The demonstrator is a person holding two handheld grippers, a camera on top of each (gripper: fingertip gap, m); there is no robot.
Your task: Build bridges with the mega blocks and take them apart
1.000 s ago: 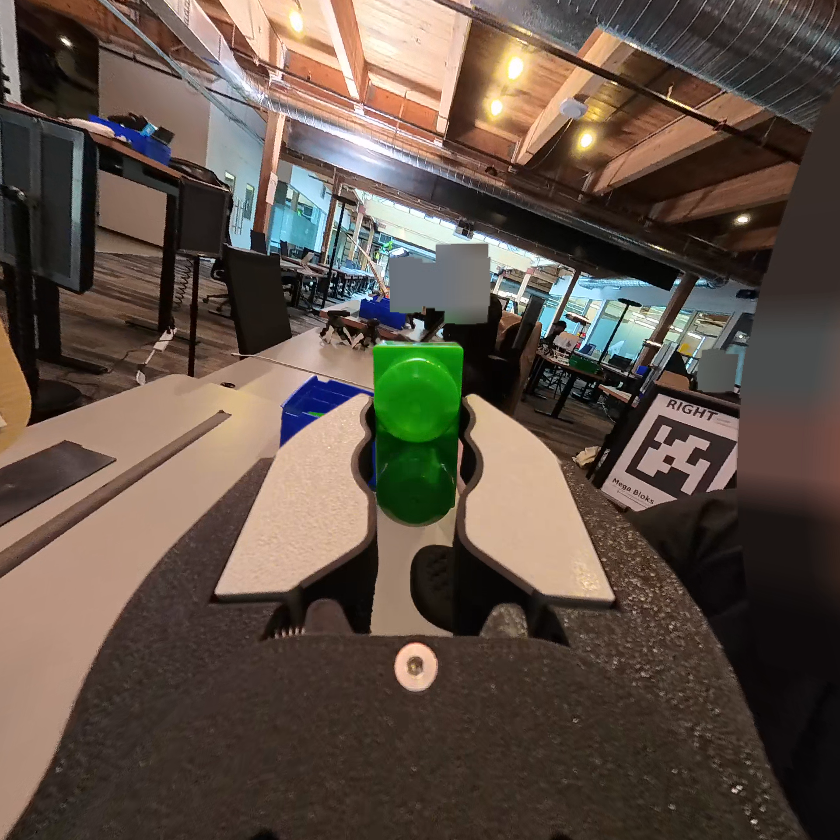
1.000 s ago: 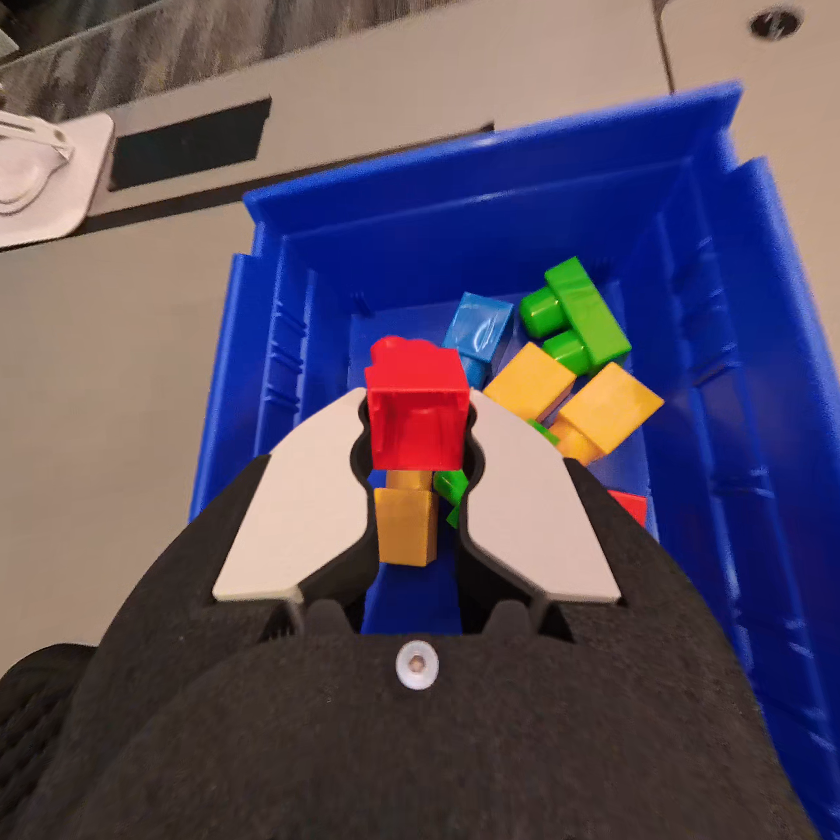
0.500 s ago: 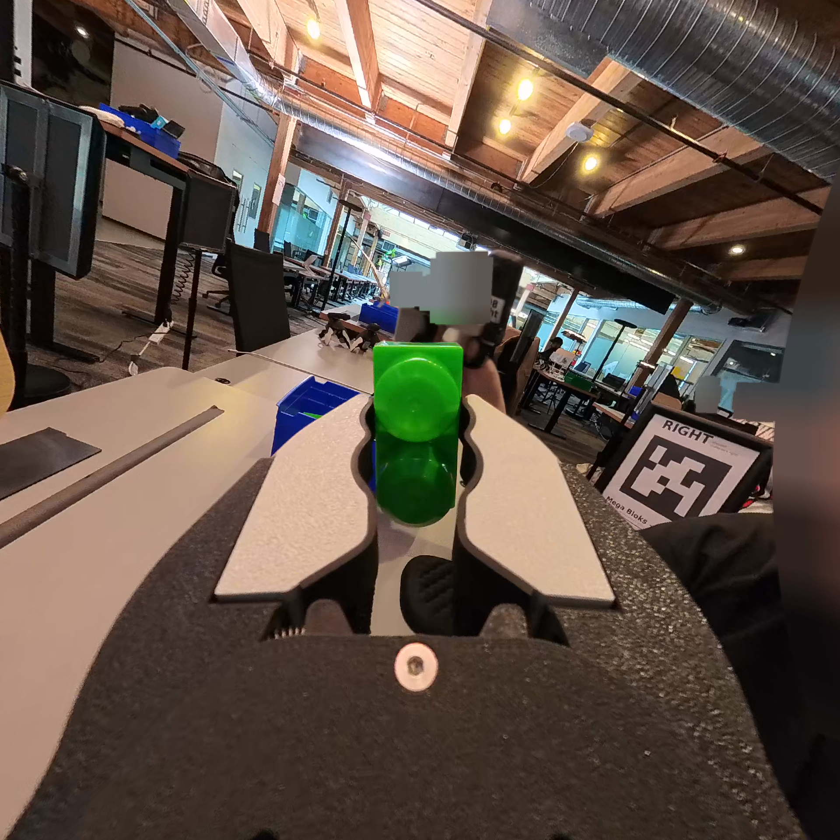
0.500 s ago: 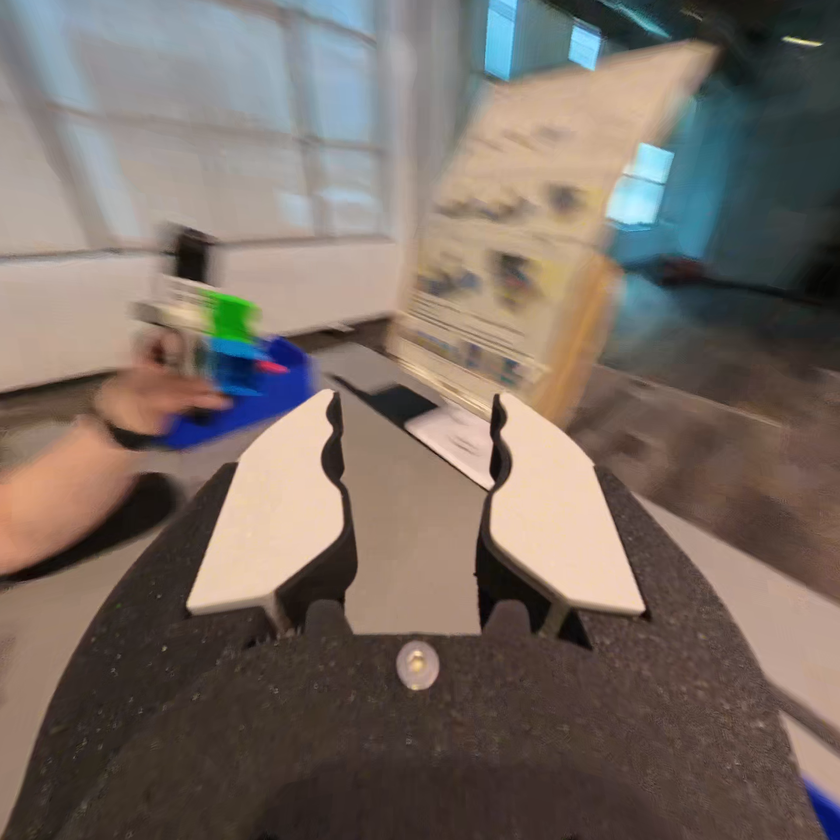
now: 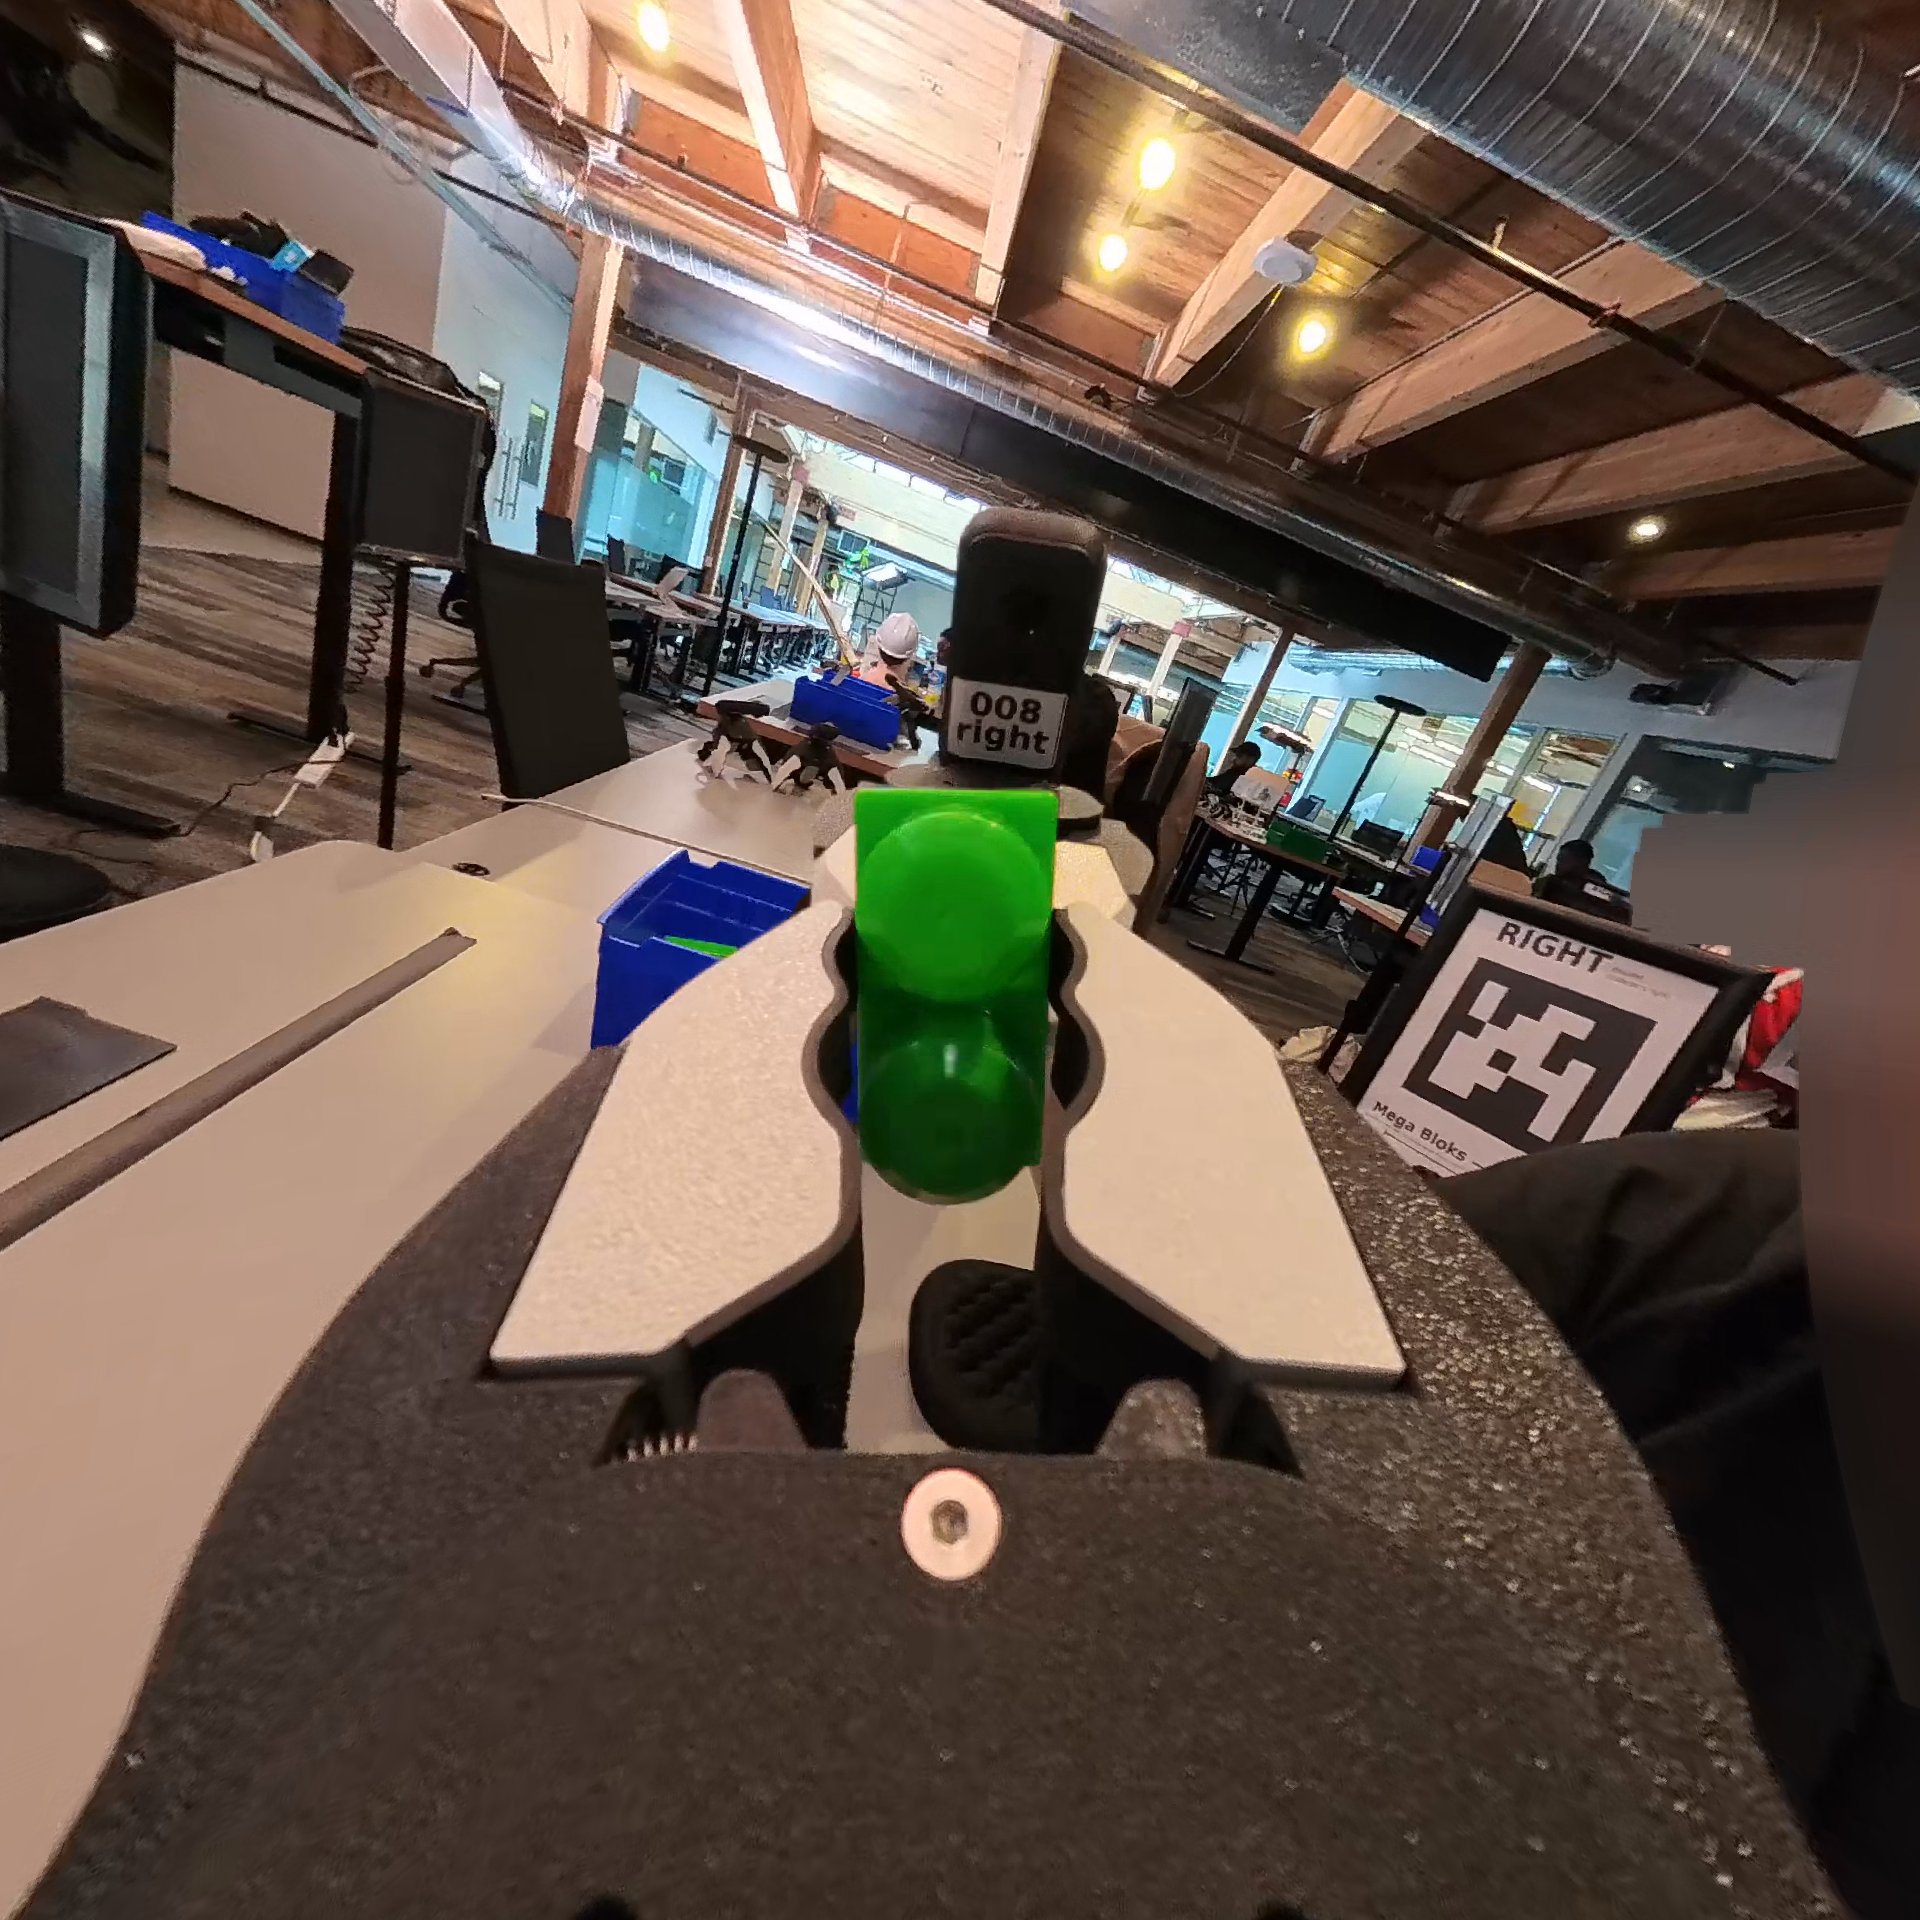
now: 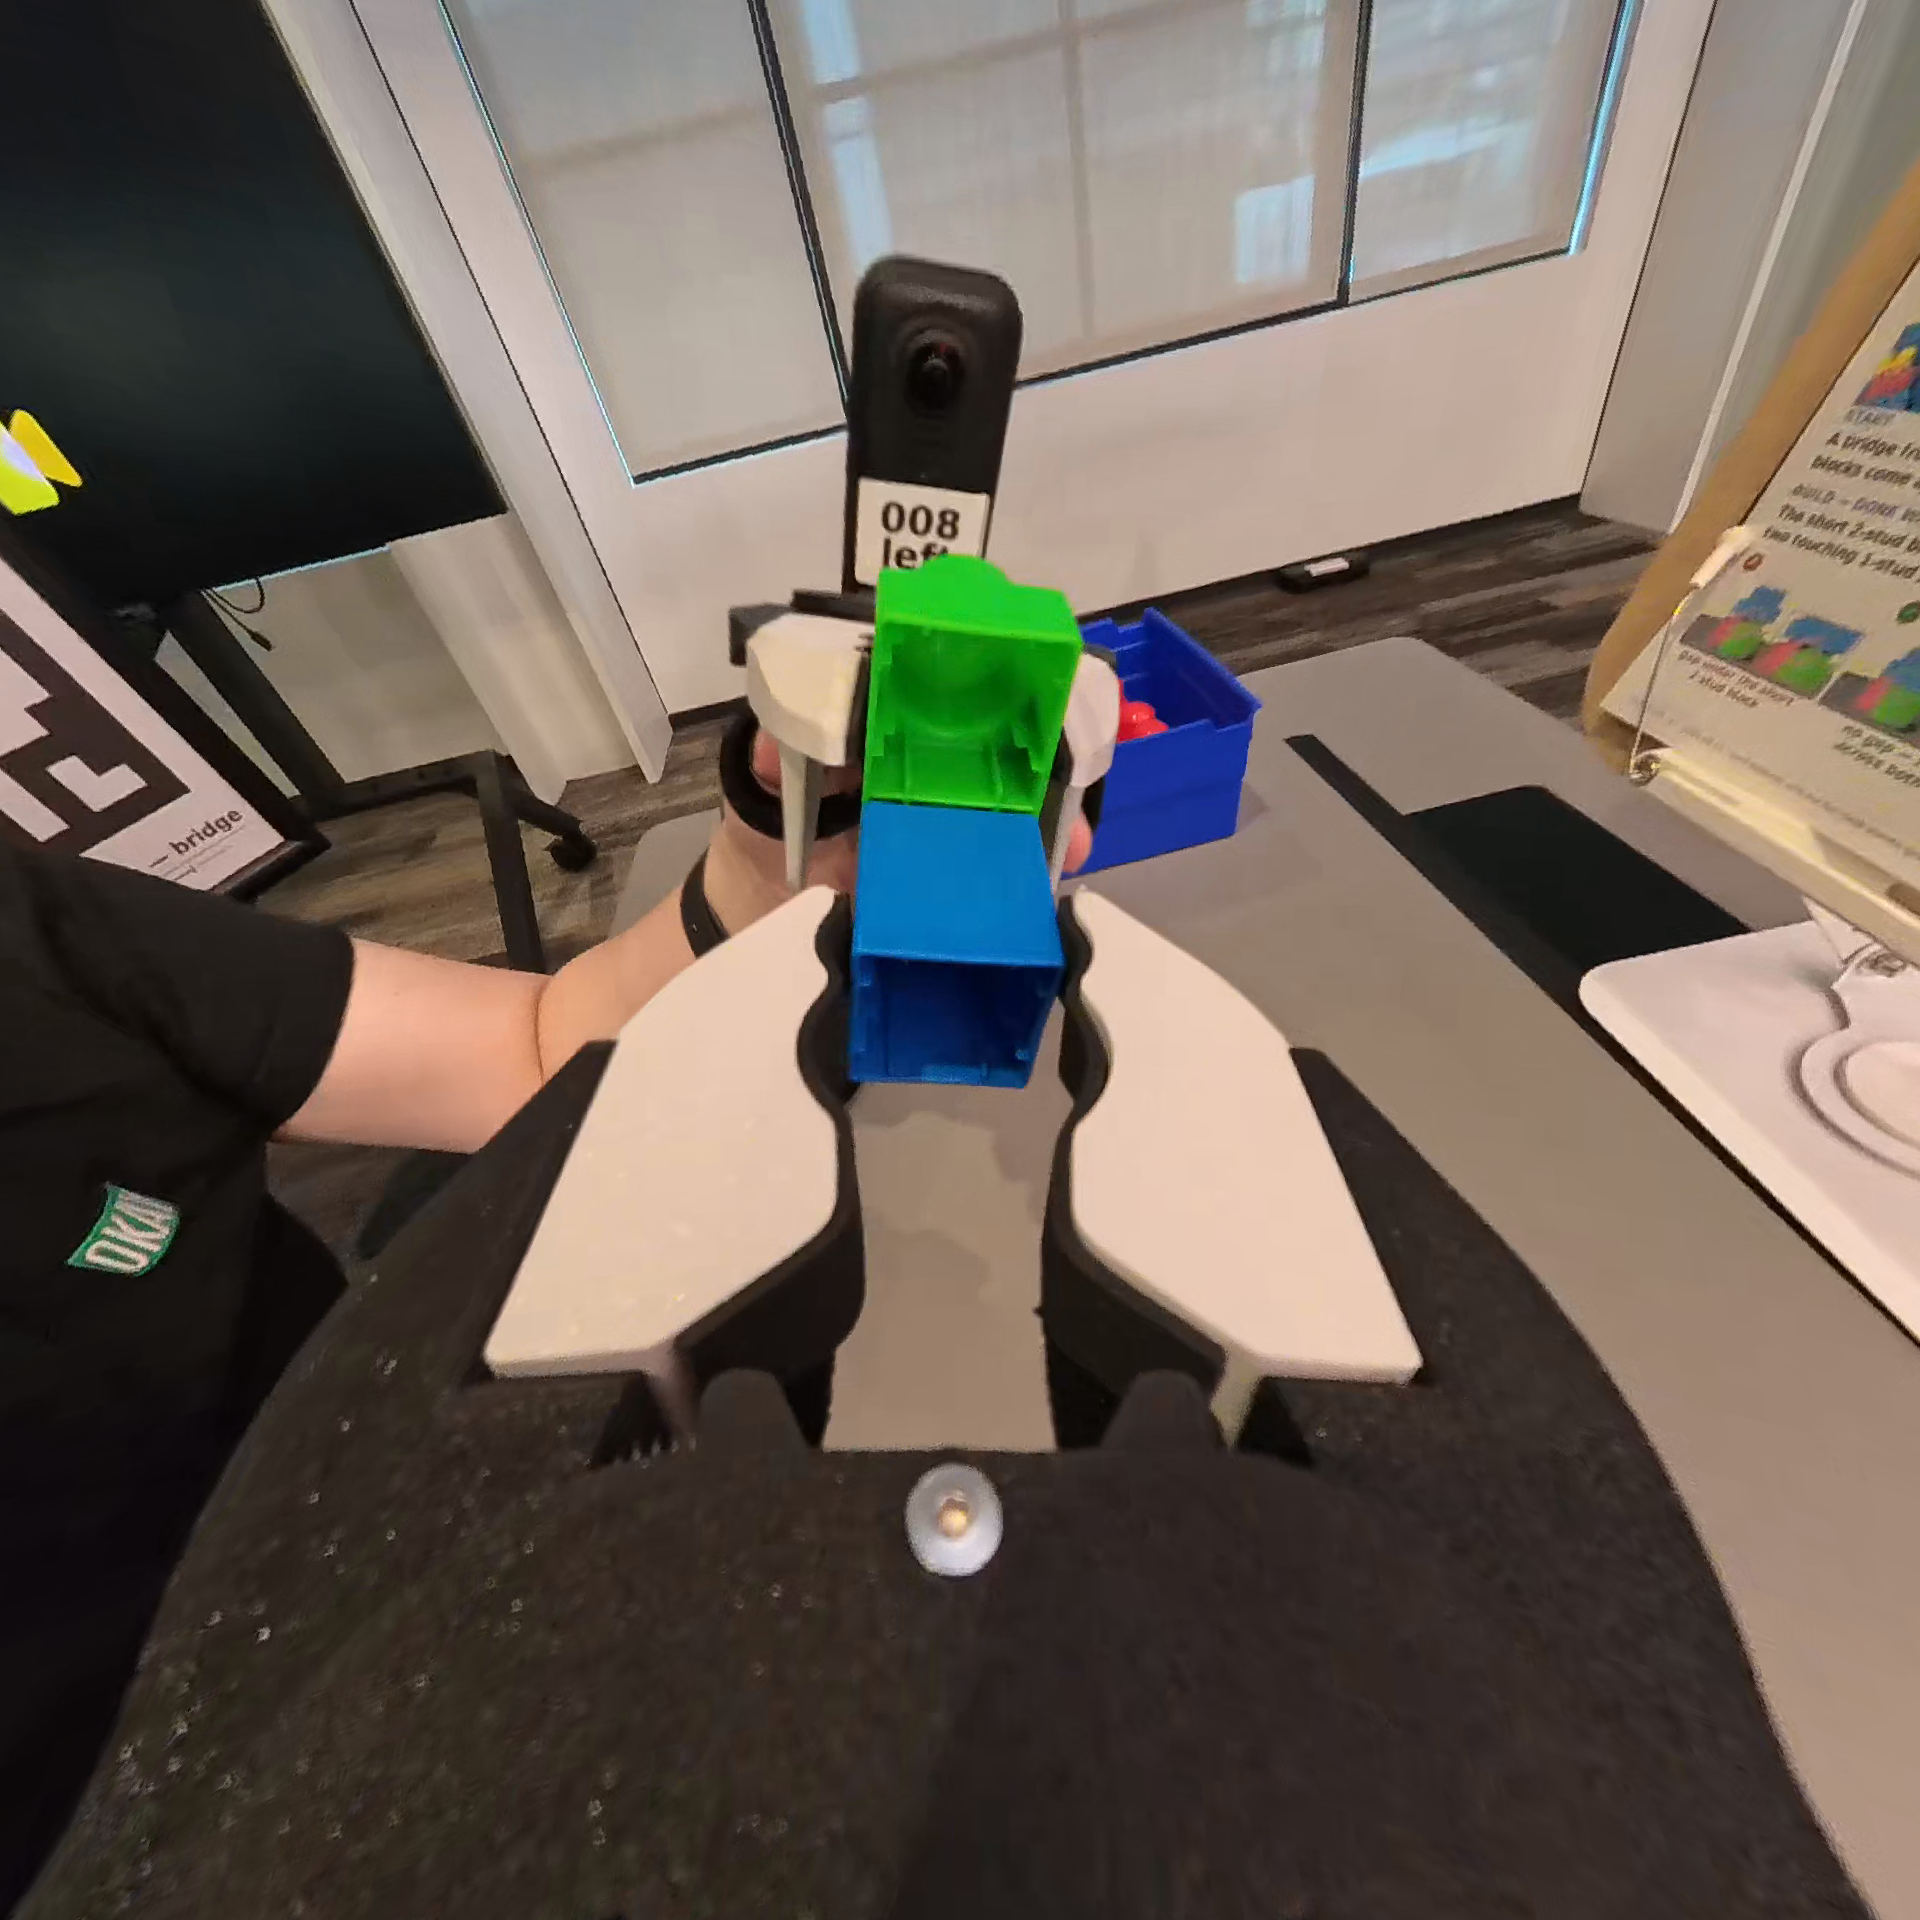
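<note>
My left gripper (image 5: pixel 951 935) is shut on a green two-stud block (image 5: pixel 951 987), its studs facing the camera. In the right wrist view the left gripper (image 6: pixel 961 717) holds that green block (image 6: pixel 971 696) above the table, with a blue block (image 6: pixel 951 977) joined to it. My right gripper (image 6: pixel 951 977) is shut on the blue block, one finger on each side. In the left wrist view the right gripper (image 5: pixel 1029 831) shows just behind the green block, which hides most of the blue block.
A blue bin (image 6: pixel 1174 769) with red blocks (image 6: pixel 1138 717) stands on the grey table (image 6: pixel 1351 1039) behind the blocks; it also shows in the left wrist view (image 5: pixel 665 956). An instruction sheet on a stand (image 6: pixel 1818 582) is at right. Marker boards (image 5: pixel 1527 1049) (image 6: pixel 83 727) stand nearby. The tips of both grippers are at nearly the same place.
My right gripper held a red block over the bin, then swung away open and empty, and has now shut on the blue block under the green one. The left gripper stayed shut on the green block.
</note>
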